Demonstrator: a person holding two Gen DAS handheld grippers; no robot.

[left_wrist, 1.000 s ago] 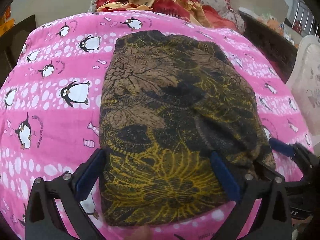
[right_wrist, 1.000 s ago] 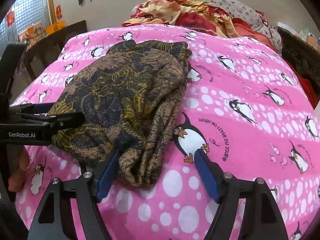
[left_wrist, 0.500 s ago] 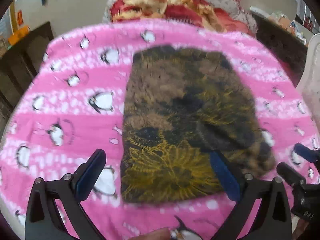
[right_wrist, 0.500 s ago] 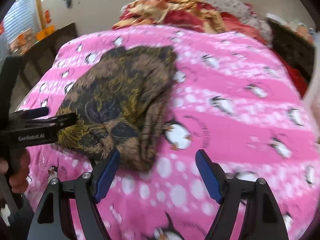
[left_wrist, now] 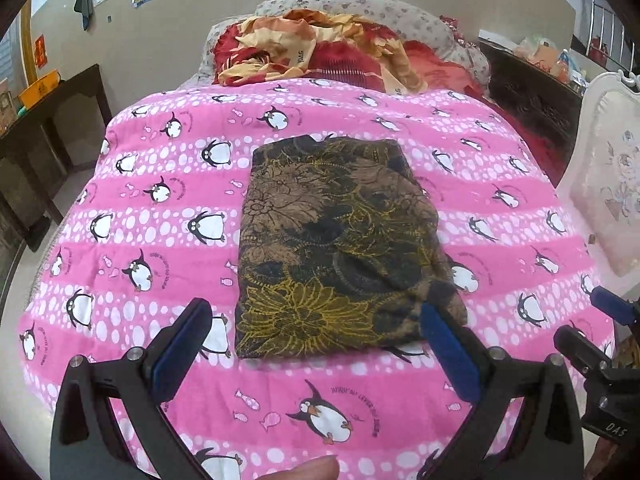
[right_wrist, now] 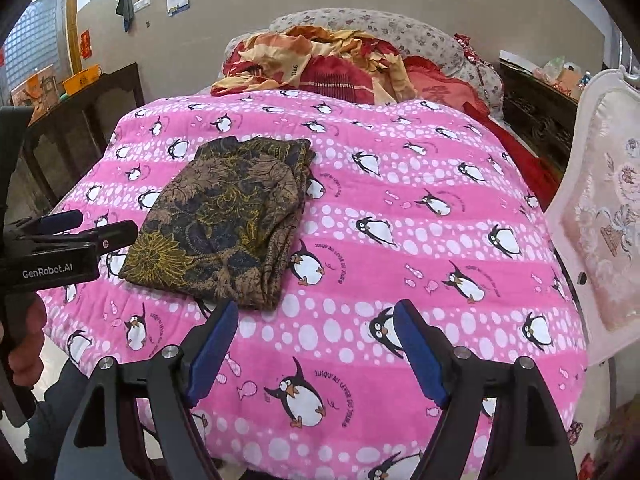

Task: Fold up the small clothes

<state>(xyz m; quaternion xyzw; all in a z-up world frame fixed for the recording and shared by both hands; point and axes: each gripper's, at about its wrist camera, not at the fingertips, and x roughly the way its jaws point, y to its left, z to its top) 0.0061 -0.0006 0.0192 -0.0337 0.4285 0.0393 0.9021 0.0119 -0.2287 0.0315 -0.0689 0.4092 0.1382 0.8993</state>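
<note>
A folded brown, black and yellow floral garment [left_wrist: 336, 244] [right_wrist: 228, 220] lies flat on the pink penguin blanket [left_wrist: 152, 216] [right_wrist: 420, 208]. My left gripper [left_wrist: 316, 328] hangs open above the blanket, back from the garment's near edge, with nothing between its blue pads [left_wrist: 184, 340]. My right gripper [right_wrist: 316, 328] is open too, above bare blanket to the right of the garment's near right corner, holding nothing. The left gripper also appears at the left edge of the right wrist view [right_wrist: 92, 226].
A heap of red and orange bedding [left_wrist: 320, 52] and a floral pillow [right_wrist: 380, 28] lie at the bed's far end. A dark wooden table [right_wrist: 80, 128] stands on the left, a white upholstered chair [right_wrist: 600, 216] on the right.
Both grippers have lifted up and drawn back from the garment, which now lies free and farther off. Their fingers no longer flank its near edge.
</note>
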